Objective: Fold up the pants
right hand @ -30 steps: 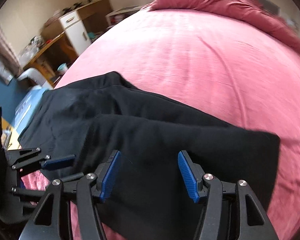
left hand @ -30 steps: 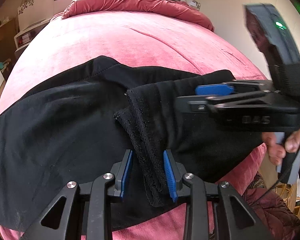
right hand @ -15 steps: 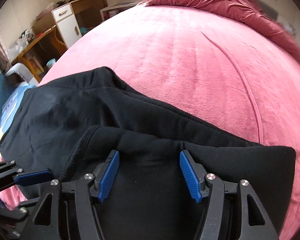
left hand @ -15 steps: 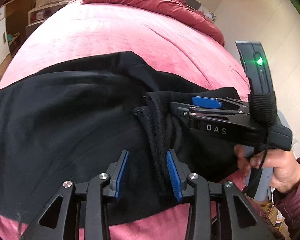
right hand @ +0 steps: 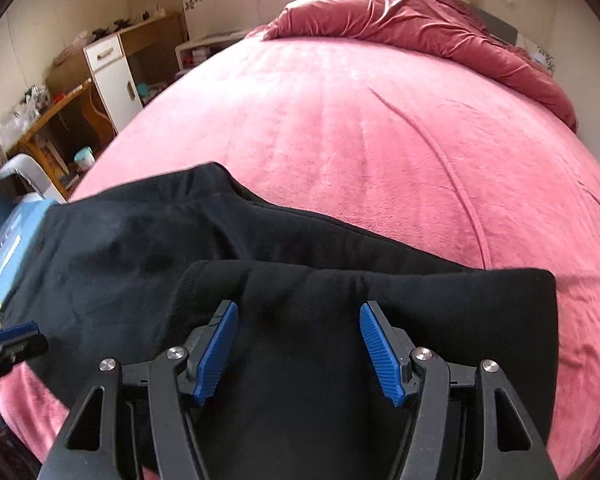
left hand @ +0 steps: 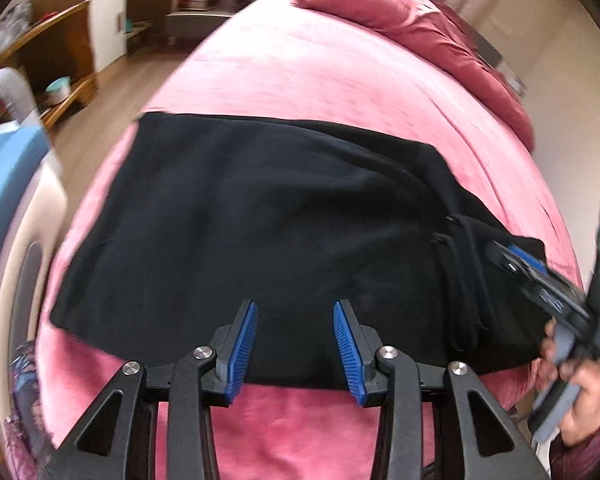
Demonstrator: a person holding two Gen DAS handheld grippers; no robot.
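Jaws spread on both grippers, nothing pinched: left gripper (left hand: 295, 346) over near edge of pants (left hand: 260, 224), right gripper (right hand: 300, 354) wider, over folded-back layer at right end. One pair of black pants, flat across near side of pink bed (right hand: 380, 128). Rumpled red duvet (right hand: 420, 28) at far end. Left view alone: hand (left hand: 576, 384) holding right gripper (left hand: 518, 264). Right view alone: window, white cabinet (right hand: 114, 80), desk.

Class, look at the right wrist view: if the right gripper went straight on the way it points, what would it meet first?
Most likely the black pants: the right gripper, jaws open, points down onto their folded top layer on the pink bed. Depth is uncertain.
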